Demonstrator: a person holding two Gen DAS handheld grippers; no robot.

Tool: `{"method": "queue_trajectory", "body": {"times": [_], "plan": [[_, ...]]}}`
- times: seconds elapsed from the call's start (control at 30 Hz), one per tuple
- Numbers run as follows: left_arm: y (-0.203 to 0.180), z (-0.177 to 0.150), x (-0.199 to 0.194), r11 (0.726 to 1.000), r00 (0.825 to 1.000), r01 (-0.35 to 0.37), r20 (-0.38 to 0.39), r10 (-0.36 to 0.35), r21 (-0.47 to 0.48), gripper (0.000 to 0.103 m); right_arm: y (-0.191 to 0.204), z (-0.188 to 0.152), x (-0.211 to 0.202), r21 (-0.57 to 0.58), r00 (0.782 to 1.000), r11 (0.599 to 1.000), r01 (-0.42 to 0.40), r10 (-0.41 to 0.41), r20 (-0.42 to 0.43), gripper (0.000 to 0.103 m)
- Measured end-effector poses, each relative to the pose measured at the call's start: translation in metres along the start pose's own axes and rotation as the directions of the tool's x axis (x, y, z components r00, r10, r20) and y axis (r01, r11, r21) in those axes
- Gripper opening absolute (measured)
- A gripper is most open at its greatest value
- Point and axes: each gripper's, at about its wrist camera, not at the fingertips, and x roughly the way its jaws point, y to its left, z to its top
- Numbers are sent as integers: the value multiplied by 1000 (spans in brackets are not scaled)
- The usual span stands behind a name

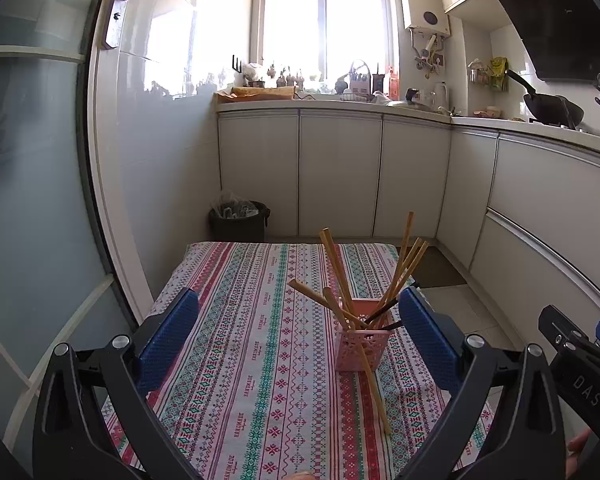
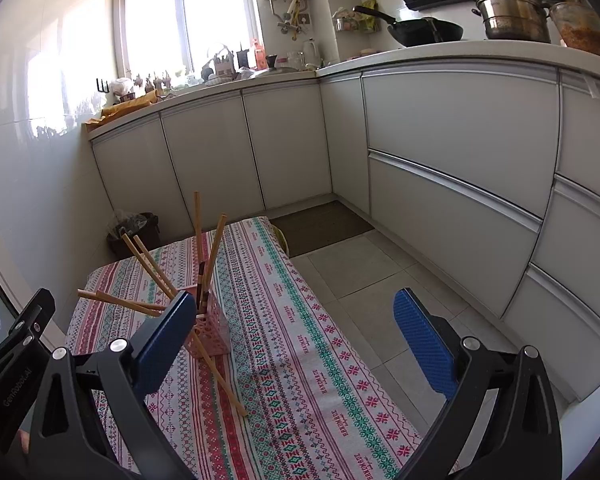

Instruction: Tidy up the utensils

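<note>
Holding both grippers back at the near end of the table [image 1: 236, 360], jaws spread wide on each and nothing in either. Left gripper [image 1: 298, 336] looks straight down the cloth; right gripper [image 2: 296, 340] sits off to the side, half over the floor.

Closest task item is the one loose chopstick [image 1: 376, 392], lying on the cloth with its far end leaning against the front of the pink holder [image 1: 362, 350]. So it's outside, not in. The rest of the chopsticks [image 1: 396, 276] stand in the holder, fanned out in all directions, a couple with dark tips near the rim. My read: that stray one is about all that's left to do.

What worries me:
- the holder looks light and top-heavy with sticks splayed like that. Bump one with a finger on the way in and the whole thing probably tips.
- the stray is thin and flat on fabric, so a pinch may slip off or bunch the cloth.
- since it touches the holder, dragging it could shove the holder along.
- holder sits toward the right edge of the table, not much margin there.

Further back there's a bin [image 1: 239, 222] on the floor, then cabinets [image 1: 340, 176] and a cluttered counter under the window [image 1: 324, 16]. None of that matters here.
</note>
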Motion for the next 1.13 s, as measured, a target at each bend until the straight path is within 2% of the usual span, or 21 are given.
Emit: {"method": "queue_trajectory", "body": {"times": [0.23,0.4,0.63,0.8,1.13], "plan": [[-1,0,-2,1000,1000,-10,21,10,13,96,0,0,1,0,1000,1000,-1,1,-3,96],[-3,2,-6,999,998,42,40,-43,18,96,-1,-1,0,2,1000,1000,0,0,-3,96],[-2,0,-2,997,997,74,38,-74,20,96,-1,-2,0,7,1000,1000,-1,1,-4,96],[-4,-1,-7,996,993,88,77,-90,32,95,-2,-2,0,9,1000,1000,-3,3,-5,96],[-3,-2,1,999,999,39,21,-39,32,96,-5,-2,1,15,1000,1000,-7,7,-10,96]]}}
